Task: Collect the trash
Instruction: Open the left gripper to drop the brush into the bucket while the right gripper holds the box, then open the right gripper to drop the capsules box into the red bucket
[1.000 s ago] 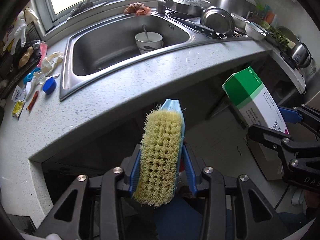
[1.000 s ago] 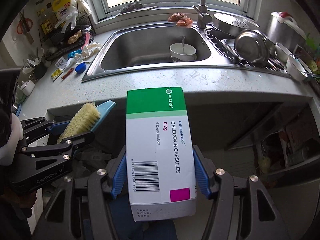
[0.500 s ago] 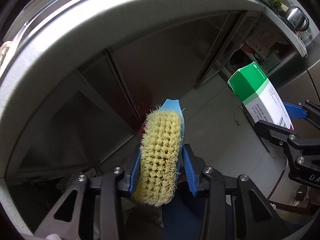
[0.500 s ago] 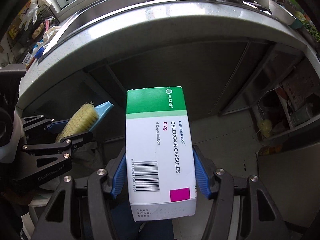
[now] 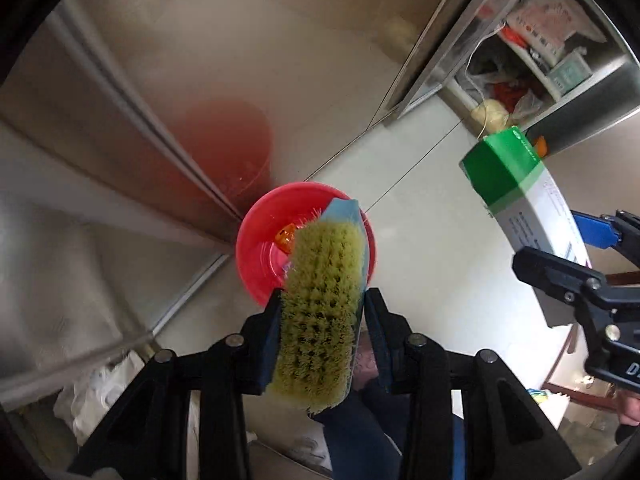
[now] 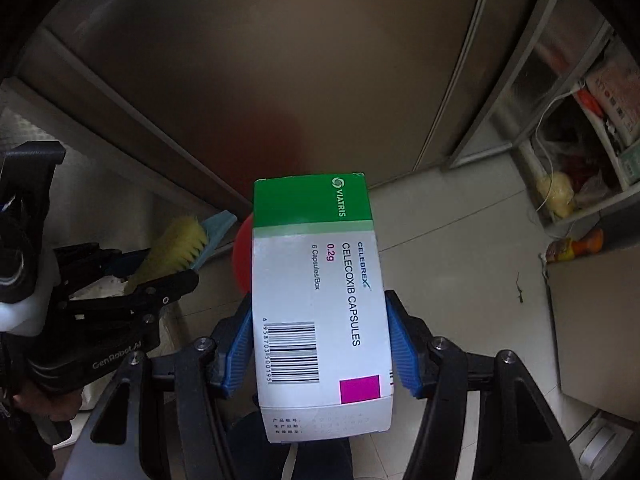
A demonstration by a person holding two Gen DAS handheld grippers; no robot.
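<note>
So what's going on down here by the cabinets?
Someone is clearing trash with two handheld grippers. The left gripper holds a scrub brush over a red bin on the floor by the cabinet. The right gripper holds a medicine box beside it. Nothing has been dropped yet.

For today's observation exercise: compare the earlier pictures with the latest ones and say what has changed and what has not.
Both tongs swung down from the sink and countertop to the floor below, where a red bin now lies beneath the scrub brush. Nothing was taken or released: the left tongs still clamp the brush, the right tongs still clamp the medicine box.
</note>
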